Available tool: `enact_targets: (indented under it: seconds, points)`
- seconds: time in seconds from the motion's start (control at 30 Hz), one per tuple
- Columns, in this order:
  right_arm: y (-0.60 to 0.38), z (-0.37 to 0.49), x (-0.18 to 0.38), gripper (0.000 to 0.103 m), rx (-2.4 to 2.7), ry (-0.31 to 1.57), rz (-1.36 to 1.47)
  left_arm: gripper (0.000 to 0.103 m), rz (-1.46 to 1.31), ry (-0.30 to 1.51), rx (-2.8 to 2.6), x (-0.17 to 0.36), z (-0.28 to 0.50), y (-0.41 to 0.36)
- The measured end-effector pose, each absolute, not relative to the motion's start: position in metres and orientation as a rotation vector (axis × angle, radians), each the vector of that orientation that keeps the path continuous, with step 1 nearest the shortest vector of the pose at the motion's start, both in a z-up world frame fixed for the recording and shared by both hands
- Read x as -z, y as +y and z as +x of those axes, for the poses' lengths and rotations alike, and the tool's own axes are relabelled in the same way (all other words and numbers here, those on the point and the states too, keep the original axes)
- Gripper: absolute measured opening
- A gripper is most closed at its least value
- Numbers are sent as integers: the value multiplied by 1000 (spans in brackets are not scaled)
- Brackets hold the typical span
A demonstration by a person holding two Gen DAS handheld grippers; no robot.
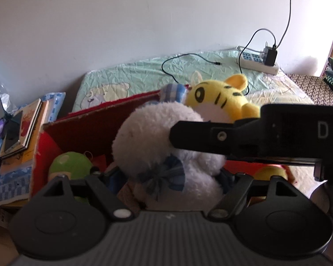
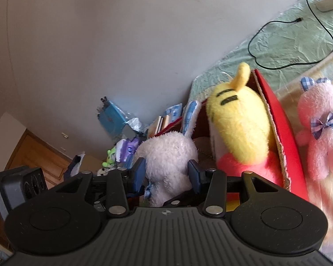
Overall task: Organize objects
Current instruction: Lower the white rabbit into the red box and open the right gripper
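My right gripper (image 2: 167, 173) clamps the white rabbit (image 2: 166, 155) upright inside the red box (image 2: 284, 133), beside the tiger (image 2: 239, 119). My left gripper (image 1: 166, 177) faces it; closure indeterminate.

A white wall (image 1: 122, 22) rises behind a bed with a pale green printed sheet (image 1: 133, 75). A white power strip (image 1: 255, 61) lies on the sheet by the wall, with a black charger (image 1: 270, 54) plugged in and a black cable (image 1: 188, 66) looping across the sheet. Left of the bed, books (image 1: 26, 126) are stacked with a phone (image 1: 11, 133) on top. A wooden door (image 2: 33, 153) shows low in the right wrist view.
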State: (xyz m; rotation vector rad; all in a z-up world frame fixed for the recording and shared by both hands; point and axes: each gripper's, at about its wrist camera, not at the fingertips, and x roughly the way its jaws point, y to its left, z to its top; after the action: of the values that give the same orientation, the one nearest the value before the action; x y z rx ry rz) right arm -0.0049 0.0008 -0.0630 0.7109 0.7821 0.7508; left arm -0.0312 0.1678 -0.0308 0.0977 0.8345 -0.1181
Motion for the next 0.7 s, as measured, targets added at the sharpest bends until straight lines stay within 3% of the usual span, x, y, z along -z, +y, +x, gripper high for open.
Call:
enact_targets:
  seconds: [0.33, 0.7]
  points:
    - [3, -3, 73, 45, -682, 782, 673, 83, 100, 905, 103, 51, -15, 169]
    - [-2, -1, 72, 44, -685, 773, 678, 93, 83, 924, 75, 57, -9, 171]
